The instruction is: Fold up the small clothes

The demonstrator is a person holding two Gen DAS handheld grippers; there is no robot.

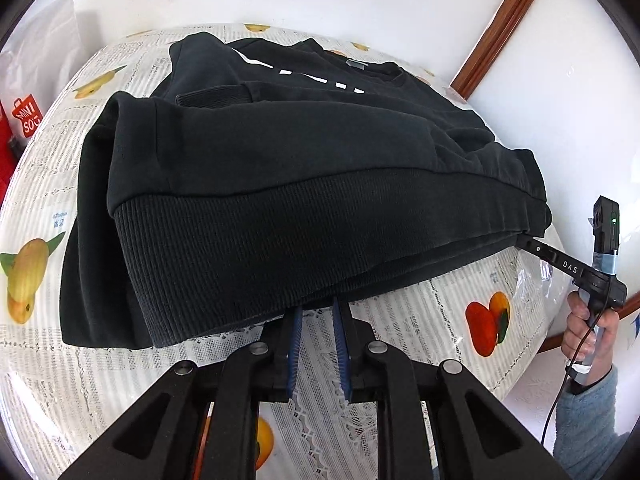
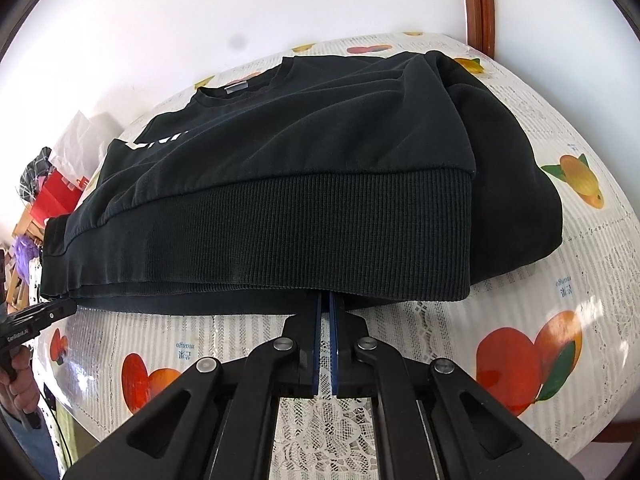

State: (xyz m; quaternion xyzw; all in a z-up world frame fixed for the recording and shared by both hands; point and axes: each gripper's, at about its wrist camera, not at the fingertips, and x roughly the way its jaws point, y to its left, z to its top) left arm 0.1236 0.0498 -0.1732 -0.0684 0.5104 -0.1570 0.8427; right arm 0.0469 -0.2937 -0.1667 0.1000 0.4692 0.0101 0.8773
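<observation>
A black sweatshirt (image 1: 280,160) with white lettering lies folded on the fruit-print tablecloth (image 1: 420,320), ribbed hem toward me. My left gripper (image 1: 318,309) is shut on the hem's lower edge, its blue pads narrowing into the cloth and their tips hidden under it. In the right wrist view the sweatshirt (image 2: 300,160) fills the middle. My right gripper (image 2: 326,295) is shut on the hem near its right end, pads almost together, tips under the rib. Each gripper also shows in the other's view: the right gripper (image 1: 534,246) at the hem's corner, the left gripper (image 2: 60,308) likewise.
A red-and-white shopping bag (image 1: 24,120) stands at the table's left edge. A white wall with a brown wooden frame (image 1: 500,20) is behind. Colourful clutter (image 2: 48,192) lies beyond the table's left side. A hand in a grey-blue sleeve (image 1: 588,396) holds the right gripper.
</observation>
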